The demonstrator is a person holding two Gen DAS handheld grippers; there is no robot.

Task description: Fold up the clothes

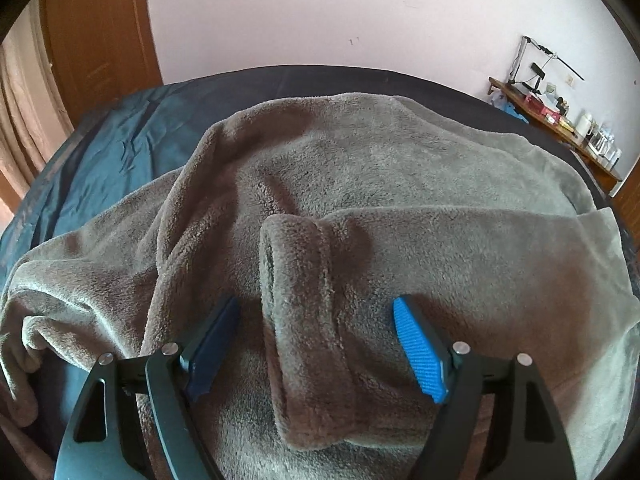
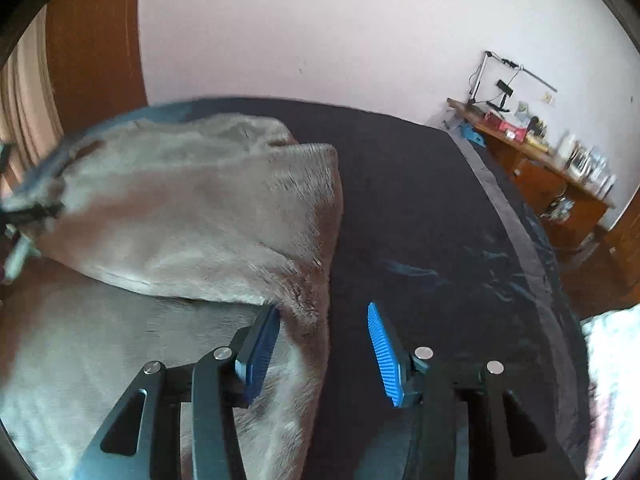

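A grey fleece garment (image 1: 360, 168) lies spread on the bed. One sleeve (image 1: 460, 240) is folded across the body, its open cuff (image 1: 292, 280) pointing toward the camera. My left gripper (image 1: 316, 304) hovers just above that cuff, jaws wide apart, the cuff lying between and below the blue pads without contact. In the right wrist view the garment (image 2: 192, 208) fills the left half, a folded flap raised over the lower layer. My right gripper (image 2: 323, 308) stands open over the garment's right edge (image 2: 320, 320), with nothing pinched between its pads.
The bed has a teal sheet (image 1: 108, 152) on the left and a dark cover (image 2: 420, 208) on the right. A wooden desk (image 2: 552, 184) with clutter stands by the far wall. Something white (image 2: 608, 360) shows at the lower right edge.
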